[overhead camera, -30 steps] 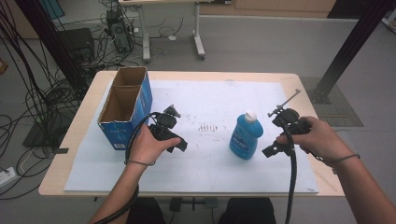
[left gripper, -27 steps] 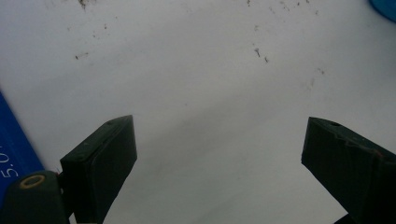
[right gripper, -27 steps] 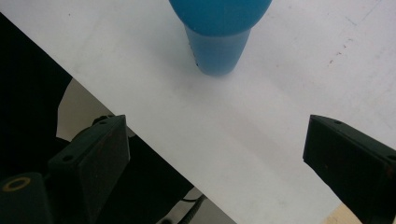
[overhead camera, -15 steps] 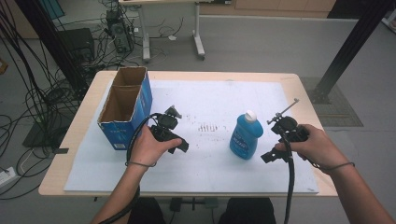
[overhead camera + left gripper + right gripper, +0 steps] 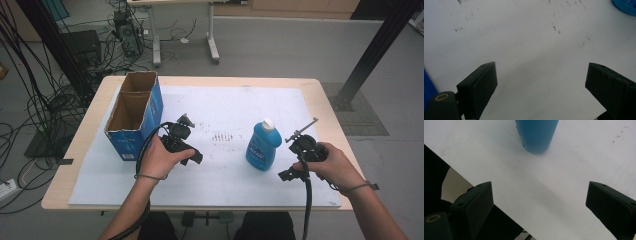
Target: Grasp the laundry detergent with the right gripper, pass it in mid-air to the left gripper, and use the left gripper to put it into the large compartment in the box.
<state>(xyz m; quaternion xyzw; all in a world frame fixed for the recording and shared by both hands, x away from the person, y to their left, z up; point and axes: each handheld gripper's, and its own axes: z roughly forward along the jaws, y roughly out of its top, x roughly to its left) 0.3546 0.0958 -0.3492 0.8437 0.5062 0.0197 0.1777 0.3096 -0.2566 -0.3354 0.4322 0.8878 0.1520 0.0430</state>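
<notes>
1. High view. Bottle (image 5: 262,146), blue with a white cap, stands upright on the white sheet (image 5: 225,107) that covers the table (image 5: 320,95), between the two hands and nearer the right one. The right gripper (image 5: 289,162) sits just beside it, apart from it; the left gripper (image 5: 187,150) rests near the open blue cardboard box (image 5: 132,120). My guess is the bottle is meant for the box. It is tall on a small base, so a sideways knock from a jaw could topple it. The bottle's label and the print on the box front are too small to read.

2. Left gripper view. Left gripper (image 5: 541,82) has its jaws spread wide over bare, speckled sheet, holding nothing. A sliver of the bottle (image 5: 626,5) shows at the top right corner, well off the line between the jaws, so a straight reach from here would likely miss it or clip its side. A blue edge at the far left looks like the box. No writing can be seen.

3. Right gripper view. Right gripper (image 5: 539,202) is also wide open and empty, with the bottle's lower body (image 5: 536,135) ahead and slightly left of centre. The sheet's near edge runs close below. A smooth rounded body may slip or twist if pinched off-centre or too low, and dragging it could rumple the sheet. Faint marks run down the bottle's side, unreadable.
</notes>
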